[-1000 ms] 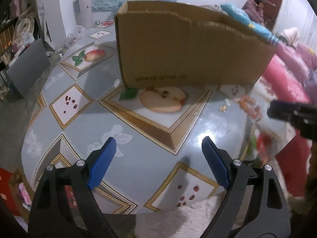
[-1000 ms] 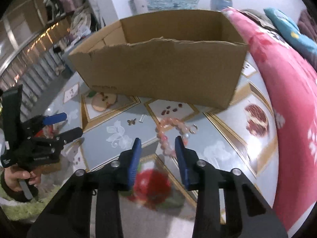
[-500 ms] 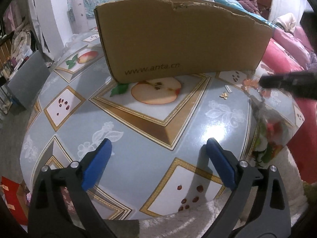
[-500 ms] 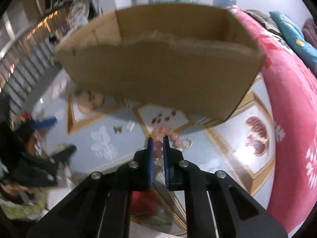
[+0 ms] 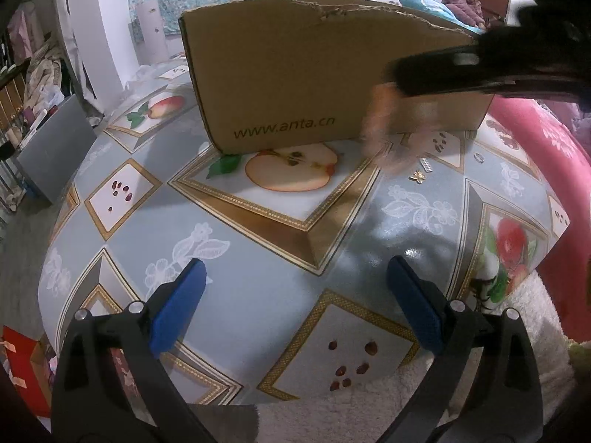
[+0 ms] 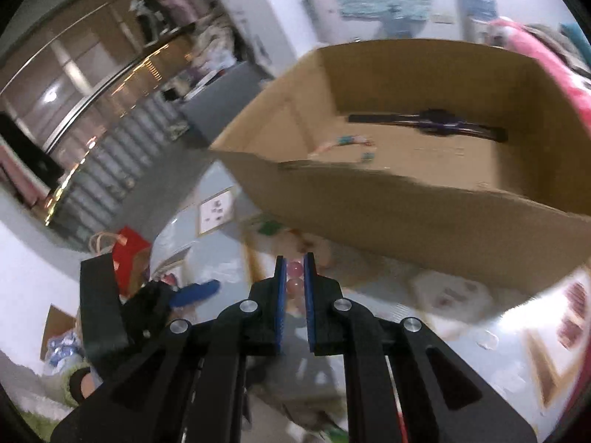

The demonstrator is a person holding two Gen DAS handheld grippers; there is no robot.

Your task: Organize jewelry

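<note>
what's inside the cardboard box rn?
Right wrist view into the cardboard box: a dark, long hair accessory by the far wall and a small, blurred colourful beaded piece on the floor. The near wall covers the front strip of floor.

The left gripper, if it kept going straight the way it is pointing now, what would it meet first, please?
Probably the bare tabletop: the open left gripper points down at the patterned cloth with nothing between its fingers. The cardboard box stands further on, though depth is uncertain.
</note>
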